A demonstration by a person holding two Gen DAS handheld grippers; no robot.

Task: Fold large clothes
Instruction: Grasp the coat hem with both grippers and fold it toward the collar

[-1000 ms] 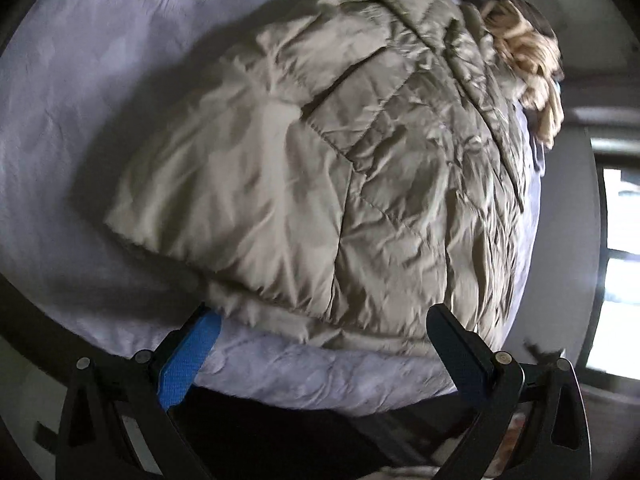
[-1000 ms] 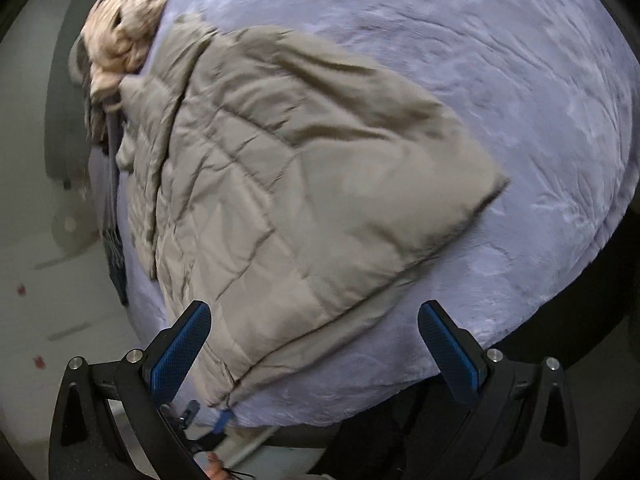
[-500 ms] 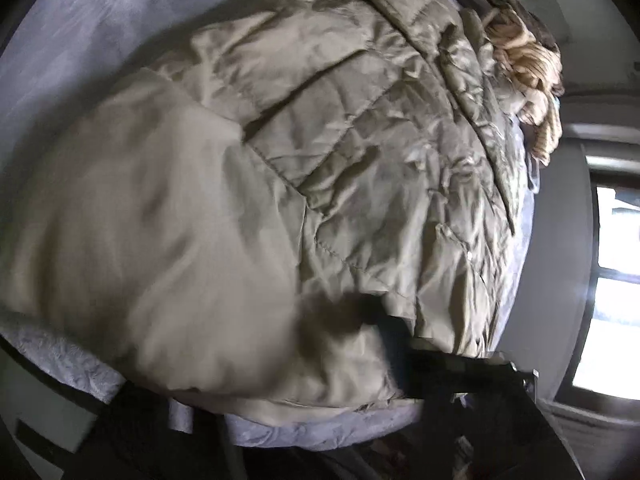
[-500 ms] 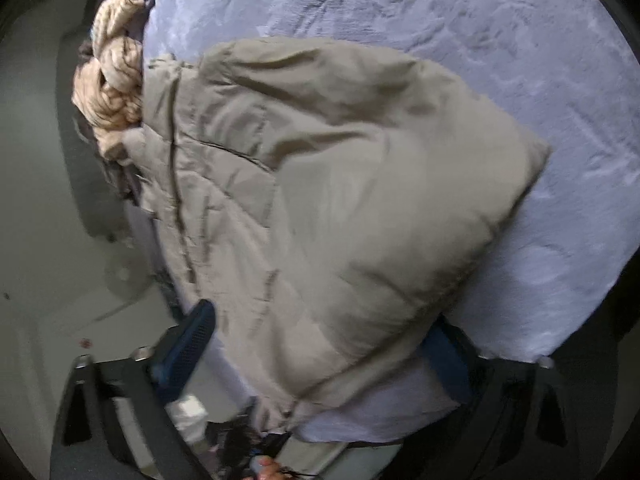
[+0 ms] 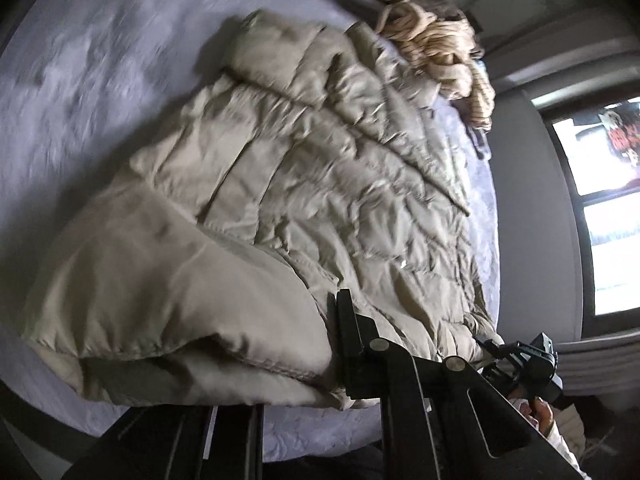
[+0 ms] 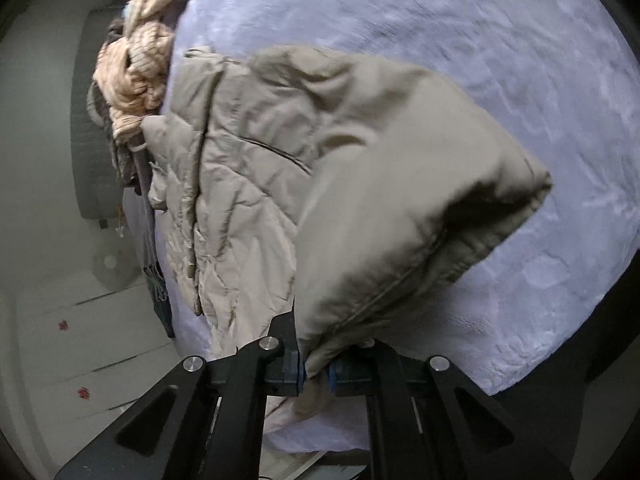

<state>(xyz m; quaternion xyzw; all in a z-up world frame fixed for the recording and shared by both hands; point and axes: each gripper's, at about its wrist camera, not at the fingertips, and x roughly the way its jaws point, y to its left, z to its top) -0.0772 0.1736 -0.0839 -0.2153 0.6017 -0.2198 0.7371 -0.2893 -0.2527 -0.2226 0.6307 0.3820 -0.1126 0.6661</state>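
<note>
On bed (image 6: 460, 20), coat (image 5: 320, 184) lying flat, hem pinched tight in right gripper (image 6: 314, 372) and left gripper (image 5: 332, 344); puffy, slick, could slip out and flop back.

Lavender bed cover (image 6: 460, 28) under beige quilted jacket (image 5: 320, 184) and cream knit (image 5: 436, 52)

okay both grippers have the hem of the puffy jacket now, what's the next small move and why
Probably carry the hem up and over toward the collar end by the knitted sweater. The right gripper is shut on the jacket, the left gripper seems to pinch it too, and the near edge is already lifted off the bed cover.
</note>
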